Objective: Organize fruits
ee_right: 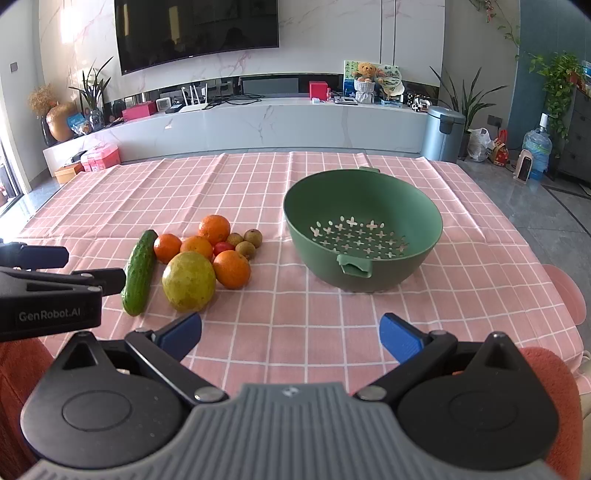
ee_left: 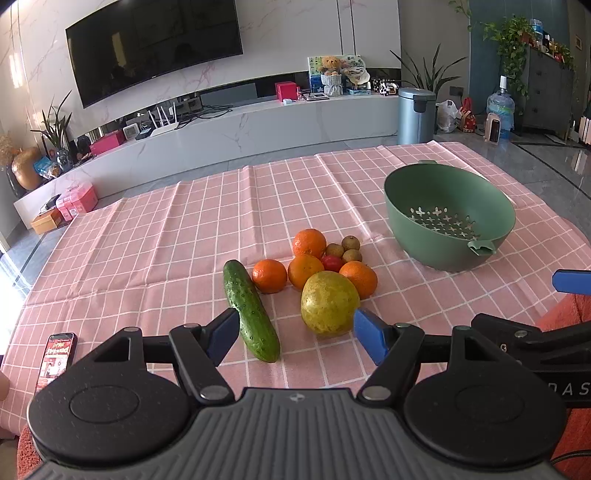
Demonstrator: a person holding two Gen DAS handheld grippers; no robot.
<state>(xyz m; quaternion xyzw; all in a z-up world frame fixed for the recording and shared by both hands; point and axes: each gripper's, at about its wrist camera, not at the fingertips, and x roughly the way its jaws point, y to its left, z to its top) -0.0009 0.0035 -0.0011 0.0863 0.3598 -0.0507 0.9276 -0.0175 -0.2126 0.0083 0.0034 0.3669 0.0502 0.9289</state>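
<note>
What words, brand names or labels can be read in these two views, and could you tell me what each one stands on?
"GenRobot.AI": white lettering on the black body of the left gripper, in the right wrist view.
"DAS": a cut-off fragment on the right gripper body, in the left wrist view.
Phone screen at the table's left edge: red graphics with text, too small to read.
Items on the TV console: labels too small or blurred to read.

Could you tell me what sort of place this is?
Most likely a home living room: a wall-mounted television, a long media console under it, and houseplants beside a table covered in pink checked cloth.
</note>
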